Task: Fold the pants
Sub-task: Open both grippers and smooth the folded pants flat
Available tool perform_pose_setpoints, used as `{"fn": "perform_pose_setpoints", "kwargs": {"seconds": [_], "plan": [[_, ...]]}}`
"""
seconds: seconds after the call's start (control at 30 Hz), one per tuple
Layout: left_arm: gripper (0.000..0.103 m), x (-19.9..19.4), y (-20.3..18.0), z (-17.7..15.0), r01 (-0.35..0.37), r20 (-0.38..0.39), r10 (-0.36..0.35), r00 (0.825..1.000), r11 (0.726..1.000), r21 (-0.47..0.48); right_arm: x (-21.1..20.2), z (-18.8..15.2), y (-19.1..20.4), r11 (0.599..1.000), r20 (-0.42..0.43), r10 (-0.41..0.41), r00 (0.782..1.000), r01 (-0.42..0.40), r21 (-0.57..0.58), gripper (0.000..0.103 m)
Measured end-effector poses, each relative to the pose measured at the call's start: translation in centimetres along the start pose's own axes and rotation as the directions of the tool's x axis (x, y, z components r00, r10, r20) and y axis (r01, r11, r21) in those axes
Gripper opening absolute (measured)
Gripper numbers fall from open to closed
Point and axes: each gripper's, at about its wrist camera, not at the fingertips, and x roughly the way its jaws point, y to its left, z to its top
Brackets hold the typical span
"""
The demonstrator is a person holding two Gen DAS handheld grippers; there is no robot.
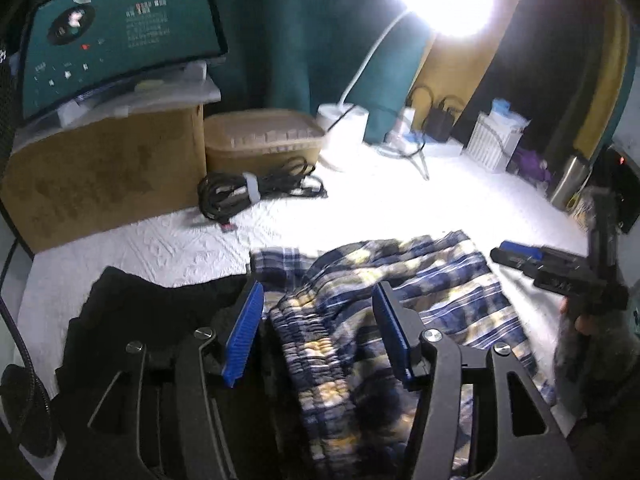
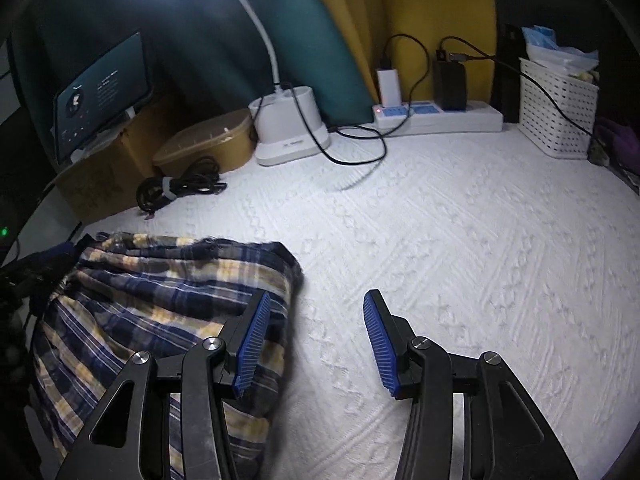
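Your plaid pants, navy, white and yellow, lie bunched and creased on the white textured surface, at 9 o'clock of your right tongs. Left tongs hover spread above the cloth; right tongs spread, gripping nothing.

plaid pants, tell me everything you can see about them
The plaid pants are soft woven fabric checked in navy, white and pale yellow, with a gathered, ruched band showing in the left wrist view. They lie crumpled and bunched in a loosely folded heap on the white textured bedspread, beside a black garment. The left gripper hangs open right over them; the right gripper is open at their edge, one of its fingers over the cloth. Neither grips them.
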Motion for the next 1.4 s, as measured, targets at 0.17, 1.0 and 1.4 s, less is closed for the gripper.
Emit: {"fn": "perform_pose_setpoints", "kwargs": {"seconds": [0.17, 1.0, 1.4], "plan": [[0.057, 2.0, 0.9, -0.3, -0.023, -0.048, 0.023, 0.999, 1.000, -0.001, 1.5, 0.5, 1.2, 0.999, -0.024, 0.020, 1.000, -0.021, -0.032, 0.050], [0.060, -1.2, 1.5, -0.5, -0.018, 0.044, 0.020, 0.999, 0.999, -0.039, 1.3, 0.1, 1.1, 0.998, -0.028, -0.060, 0.998, 0.059, -0.038, 0.051], [0.060, -2.5, -0.7, -3.8, 0.013, 0.014, -0.013, 1.000, 1.000, -0.001, -0.9, -2.5, 2.9, 0.997, -0.023, -0.046, 0.999, 0.044, -0.059, 0.051]]}}
